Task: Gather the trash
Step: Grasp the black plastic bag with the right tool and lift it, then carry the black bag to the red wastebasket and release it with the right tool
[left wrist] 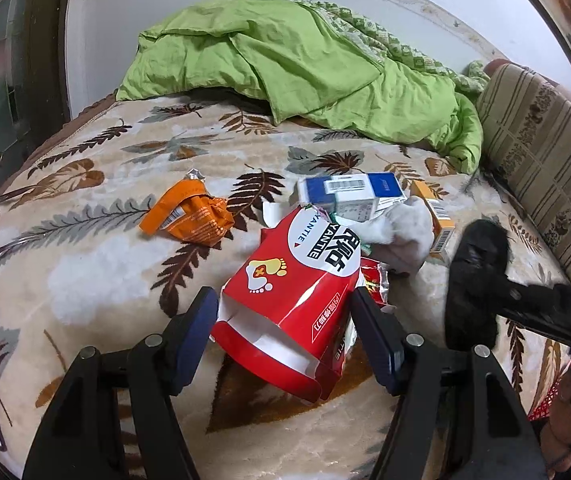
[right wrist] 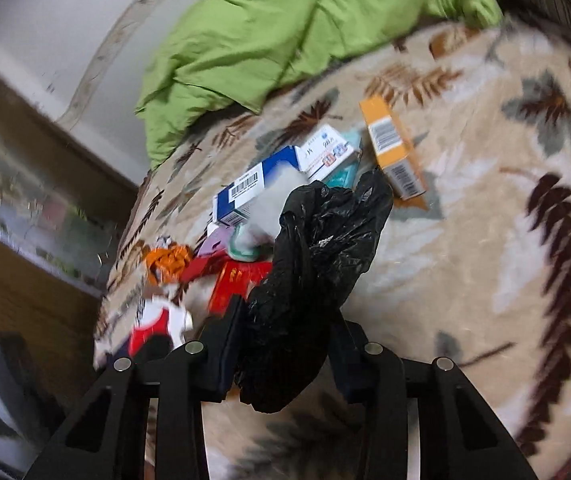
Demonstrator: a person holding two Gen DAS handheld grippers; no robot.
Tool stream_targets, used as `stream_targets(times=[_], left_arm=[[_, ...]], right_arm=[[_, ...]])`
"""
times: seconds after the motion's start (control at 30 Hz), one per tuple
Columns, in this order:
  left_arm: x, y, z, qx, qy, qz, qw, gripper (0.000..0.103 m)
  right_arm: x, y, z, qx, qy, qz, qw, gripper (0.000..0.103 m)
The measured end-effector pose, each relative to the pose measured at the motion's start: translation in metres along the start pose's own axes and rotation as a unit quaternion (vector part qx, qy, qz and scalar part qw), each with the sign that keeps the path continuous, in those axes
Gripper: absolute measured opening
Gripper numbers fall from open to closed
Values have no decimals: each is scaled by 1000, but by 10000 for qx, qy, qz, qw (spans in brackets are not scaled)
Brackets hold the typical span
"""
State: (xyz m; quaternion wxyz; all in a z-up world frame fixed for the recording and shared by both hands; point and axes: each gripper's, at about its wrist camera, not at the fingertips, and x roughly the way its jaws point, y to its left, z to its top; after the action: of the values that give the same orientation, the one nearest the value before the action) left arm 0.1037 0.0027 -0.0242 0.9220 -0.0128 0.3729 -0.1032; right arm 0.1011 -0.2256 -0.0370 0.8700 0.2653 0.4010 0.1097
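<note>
Both grippers pointed downward: the left gripper (left wrist: 285,316) clamped the red box (left wrist: 285,304), the right gripper (right wrist: 285,344) seemingly pinched the black bag (right wrist: 309,264) at lower centre.

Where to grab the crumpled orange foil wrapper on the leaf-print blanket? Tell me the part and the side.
Take the crumpled orange foil wrapper by its raised, bunched right half, coming from above. It lies flat and apart from the pile, so the low left flap gives little to pinch, while the puffed folds stand up between the fingers.

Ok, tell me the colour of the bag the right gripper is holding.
Black, glossy plastic; clearest in the right wrist view.
</note>
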Motion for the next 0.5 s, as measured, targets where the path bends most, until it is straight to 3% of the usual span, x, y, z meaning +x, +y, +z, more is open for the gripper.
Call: stream_targets(times=[0.3, 0.5], left_arm=[[-6, -13, -1, 295, -177, -78, 9994, 68], [-9, -22, -2, 491, -289, -175, 9982, 68]], right_arm=[[-27, -1, -17, -600, -561, -189, 9964, 41], [-24, 6, -19, -776, -571, -151, 9952, 41]])
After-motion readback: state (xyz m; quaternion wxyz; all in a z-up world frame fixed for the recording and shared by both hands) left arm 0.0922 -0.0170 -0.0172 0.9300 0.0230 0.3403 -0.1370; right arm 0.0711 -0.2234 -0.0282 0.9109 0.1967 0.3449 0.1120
